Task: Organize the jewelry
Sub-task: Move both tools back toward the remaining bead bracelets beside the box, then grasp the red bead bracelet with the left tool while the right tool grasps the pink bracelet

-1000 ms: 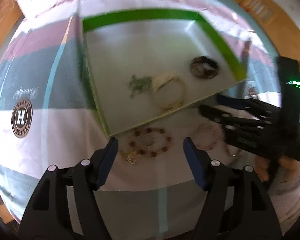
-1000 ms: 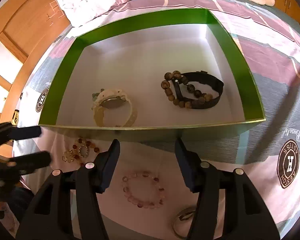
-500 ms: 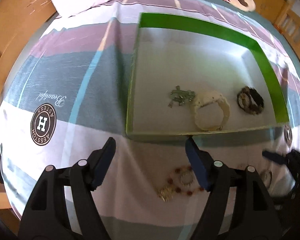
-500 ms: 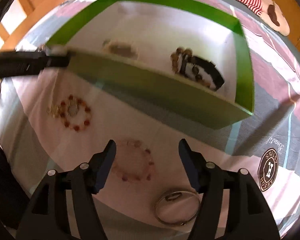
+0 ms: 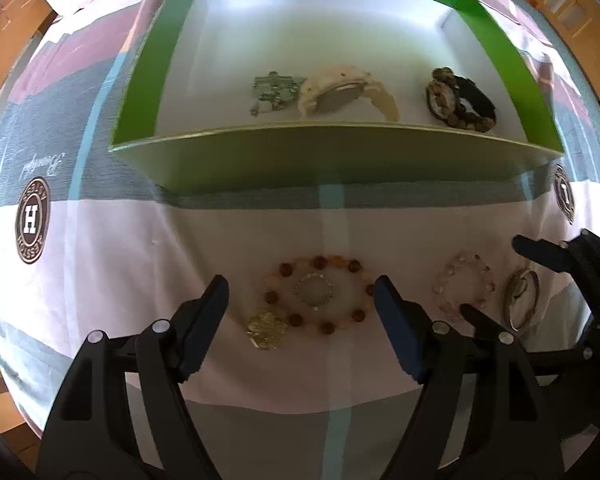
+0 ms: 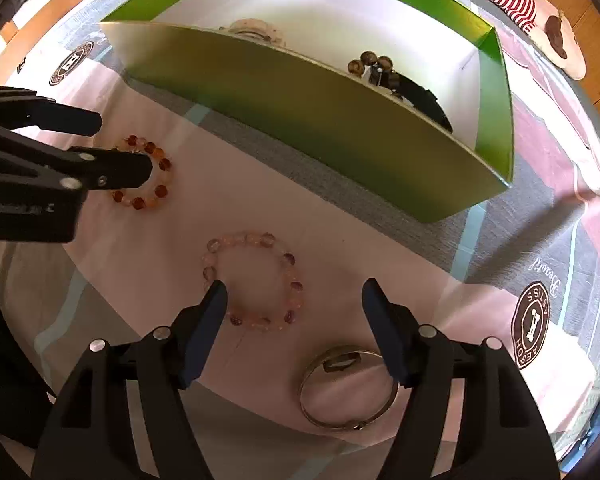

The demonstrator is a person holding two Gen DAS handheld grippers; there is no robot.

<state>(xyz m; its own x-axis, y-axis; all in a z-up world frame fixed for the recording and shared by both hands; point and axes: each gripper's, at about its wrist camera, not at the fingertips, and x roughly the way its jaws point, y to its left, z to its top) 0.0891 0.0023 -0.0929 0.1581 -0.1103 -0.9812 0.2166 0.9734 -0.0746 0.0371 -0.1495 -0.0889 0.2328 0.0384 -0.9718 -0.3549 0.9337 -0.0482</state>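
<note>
Green card walls the box [image 5: 332,152] lying beyond both sets of jaws on the bed [image 5: 100,280], already holding a cream watch [image 5: 344,94] and dark bracelets [image 5: 460,100]. The amber bead bracelet [image 5: 320,294] lies flat directly between the left gripper [image 5: 300,300] jaws, which stand wide apart and empty. The pale pink bracelet [image 6: 256,280] sits between the right gripper [image 6: 294,304] jaws, equally spread, nearer its left finger. A metal bangle [image 6: 348,388] lies just below them. Each hand is nearest its own ring.
</note>
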